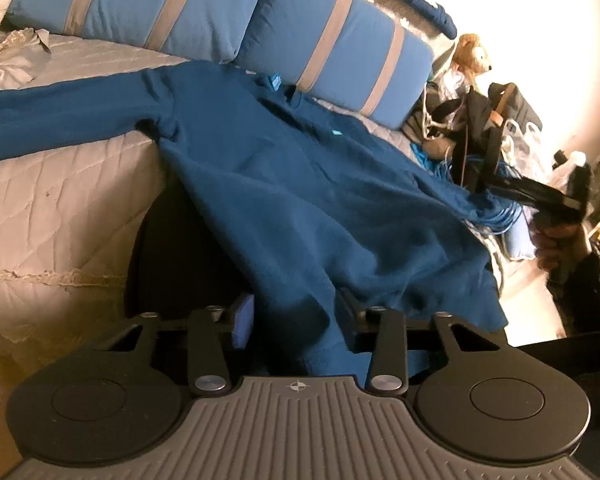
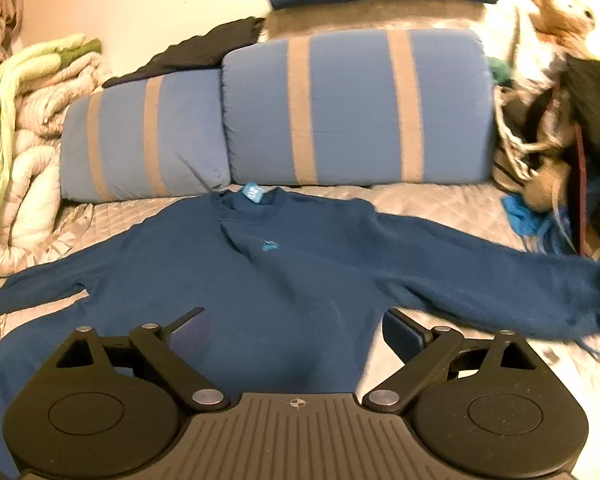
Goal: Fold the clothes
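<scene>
A bedroom: quilted bed (image 2: 440,200), striped pillows (image 2: 356,108) (teddy bear (image 2: 560,12) nearby).

Sweater (image 1: 300,200) hem was hidden between the left gripper (image 1: 296,320) fingers; contact with the pads could not be confirmed. Left sleeve was cut off at the frame edge. Right sleeve end (image 2: 596,292) was motion-blurred. Clutter (image 2: 548,120) far right was unreadable.

Sweater (image 2: 260,264) on bed (image 2: 420,204), before pillows (image 2: 356,108).

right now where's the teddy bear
Far right in both wrist views, the teddy bear sits atop the clutter pile beside the striped pillows, past the sweater's sleeve.
</scene>
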`<act>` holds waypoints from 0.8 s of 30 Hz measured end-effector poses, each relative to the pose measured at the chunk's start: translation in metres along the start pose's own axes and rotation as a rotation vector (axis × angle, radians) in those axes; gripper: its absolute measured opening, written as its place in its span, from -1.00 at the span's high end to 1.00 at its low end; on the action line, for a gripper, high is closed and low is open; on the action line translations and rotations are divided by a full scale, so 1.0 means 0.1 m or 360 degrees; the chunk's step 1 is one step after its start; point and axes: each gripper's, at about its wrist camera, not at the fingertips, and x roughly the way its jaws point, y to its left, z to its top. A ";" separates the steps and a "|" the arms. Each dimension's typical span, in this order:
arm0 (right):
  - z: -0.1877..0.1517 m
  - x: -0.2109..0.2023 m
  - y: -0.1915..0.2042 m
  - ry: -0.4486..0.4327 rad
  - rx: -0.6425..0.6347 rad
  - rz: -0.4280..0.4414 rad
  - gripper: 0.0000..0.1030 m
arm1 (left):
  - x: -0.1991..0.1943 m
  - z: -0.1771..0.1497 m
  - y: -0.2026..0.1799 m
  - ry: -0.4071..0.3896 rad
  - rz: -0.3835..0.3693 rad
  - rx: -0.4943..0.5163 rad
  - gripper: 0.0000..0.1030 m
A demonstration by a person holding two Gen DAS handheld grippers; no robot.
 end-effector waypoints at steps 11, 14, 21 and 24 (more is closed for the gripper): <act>-0.78 -0.32 -0.72 0.0113 0.0343 0.0260 -0.85 | -0.06 0.02 0.13 -0.0034 -0.0118 -0.0059 0.70; -1.02 -0.28 -0.83 0.0162 0.0433 0.0436 -0.85 | -0.11 0.03 0.14 -0.0071 -0.0131 -0.0090 0.72; -1.47 -0.04 -0.99 0.0214 0.0726 0.0840 -0.54 | -0.17 0.02 0.24 -0.0117 -0.0169 -0.0215 0.74; -1.55 0.05 -0.96 0.0274 0.0820 0.1011 0.29 | -0.21 0.01 0.28 -0.0144 -0.0179 -0.0273 0.75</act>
